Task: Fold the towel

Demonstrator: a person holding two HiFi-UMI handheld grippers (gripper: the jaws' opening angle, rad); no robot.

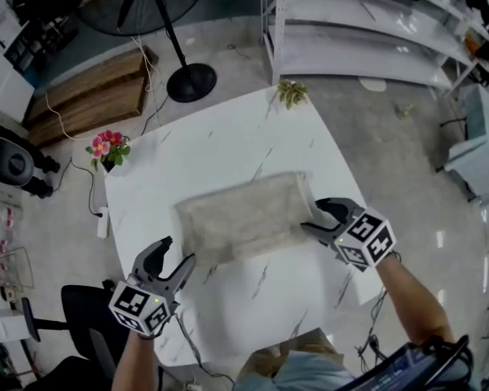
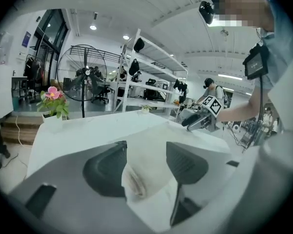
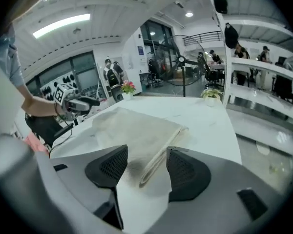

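A beige towel [image 1: 244, 216] lies folded into a rectangle in the middle of the white marble table [image 1: 253, 300]. My left gripper [image 1: 178, 255] is at the towel's near left corner, its jaws open. In the left gripper view that corner [image 2: 135, 182] lies loose between the left gripper's [image 2: 146, 167] pads, and neither pad presses on it. My right gripper [image 1: 314, 217] is at the towel's right end, also open. In the right gripper view the right gripper [image 3: 147, 167] straddles the towel's folded edge [image 3: 154, 162], which rests flat on the table.
A pot of pink flowers [image 1: 107, 149] stands at the table's far left corner and a small green plant [image 1: 292, 93] at its far edge. A fan stand [image 1: 191, 81] and white shelves [image 1: 367, 31] are beyond. A black chair [image 1: 81, 316] is at the near left.
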